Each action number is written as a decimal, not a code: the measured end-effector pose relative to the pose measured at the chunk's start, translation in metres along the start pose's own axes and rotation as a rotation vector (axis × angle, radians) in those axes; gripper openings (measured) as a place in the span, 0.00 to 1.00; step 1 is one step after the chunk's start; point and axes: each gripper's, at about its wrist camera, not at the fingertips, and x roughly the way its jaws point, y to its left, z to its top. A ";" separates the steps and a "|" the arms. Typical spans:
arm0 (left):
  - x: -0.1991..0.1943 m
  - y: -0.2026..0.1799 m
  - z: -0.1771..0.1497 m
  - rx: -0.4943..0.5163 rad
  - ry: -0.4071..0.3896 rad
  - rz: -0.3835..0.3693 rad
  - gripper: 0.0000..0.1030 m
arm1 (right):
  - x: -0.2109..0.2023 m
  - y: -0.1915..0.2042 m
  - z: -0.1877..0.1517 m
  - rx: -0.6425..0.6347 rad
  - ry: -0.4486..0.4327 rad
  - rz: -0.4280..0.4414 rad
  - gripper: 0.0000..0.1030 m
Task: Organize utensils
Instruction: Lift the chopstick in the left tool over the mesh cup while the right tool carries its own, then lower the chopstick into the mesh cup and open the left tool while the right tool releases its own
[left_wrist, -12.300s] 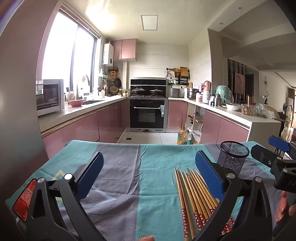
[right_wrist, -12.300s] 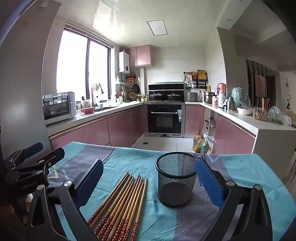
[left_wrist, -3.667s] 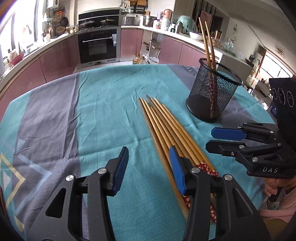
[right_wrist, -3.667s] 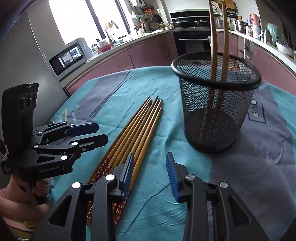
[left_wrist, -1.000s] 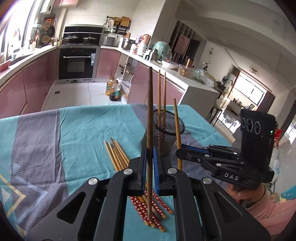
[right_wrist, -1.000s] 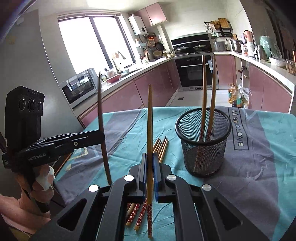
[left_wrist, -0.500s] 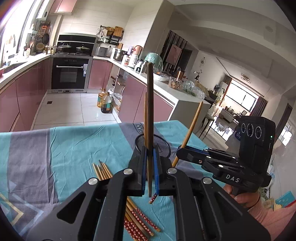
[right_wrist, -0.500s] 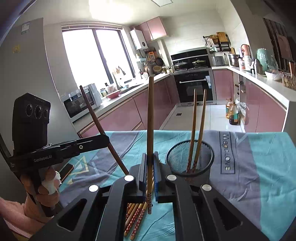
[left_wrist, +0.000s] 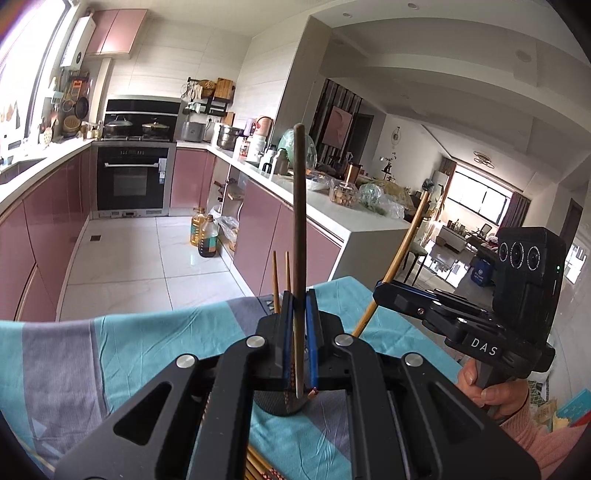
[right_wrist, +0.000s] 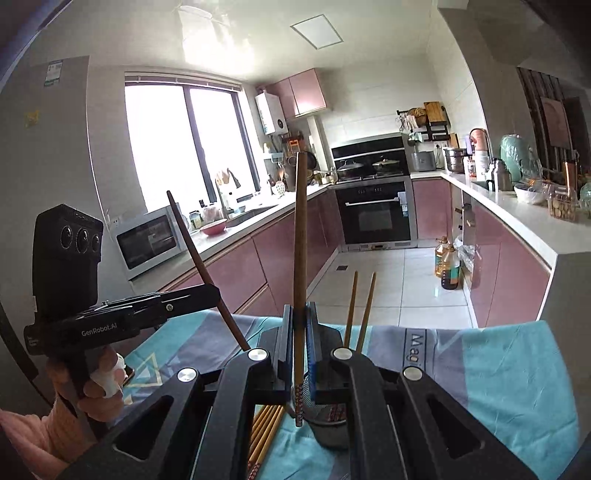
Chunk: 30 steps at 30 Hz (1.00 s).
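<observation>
In the left wrist view my left gripper (left_wrist: 298, 306) is shut on a dark wooden chopstick (left_wrist: 298, 221) that stands upright. The black mesh cup (left_wrist: 280, 404) sits mostly hidden behind its jaws, with two chopsticks (left_wrist: 275, 275) poking out of it. My right gripper (left_wrist: 391, 295) hangs to the right, shut on a tilted chopstick (left_wrist: 404, 247). In the right wrist view the right gripper (right_wrist: 300, 317) clamps an upright chopstick (right_wrist: 300, 240) above the cup (right_wrist: 328, 424). The left gripper (right_wrist: 207, 293) holds its slanted chopstick (right_wrist: 199, 266). Several loose chopsticks (right_wrist: 266, 428) lie on the cloth.
The table wears a teal and grey cloth (left_wrist: 110, 350), and its far edge drops to a white tiled floor. Oil bottles (left_wrist: 205, 236) stand on the floor by pink cabinets. A person's hand (right_wrist: 99, 384) grips each gripper's handle.
Both grippers have risen with their chopsticks still clamped. The cup and the loose chopsticks have sunk lower in both views, and the cup is now largely behind the jaws.
</observation>
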 end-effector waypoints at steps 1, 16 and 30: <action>0.002 -0.002 0.003 0.006 -0.002 0.005 0.07 | 0.001 -0.001 0.001 -0.002 -0.003 -0.003 0.05; 0.056 -0.014 -0.016 0.097 0.166 0.049 0.07 | 0.050 -0.024 -0.011 0.006 0.115 -0.053 0.05; 0.097 0.002 -0.034 0.091 0.276 0.063 0.07 | 0.083 -0.028 -0.031 0.033 0.265 -0.085 0.06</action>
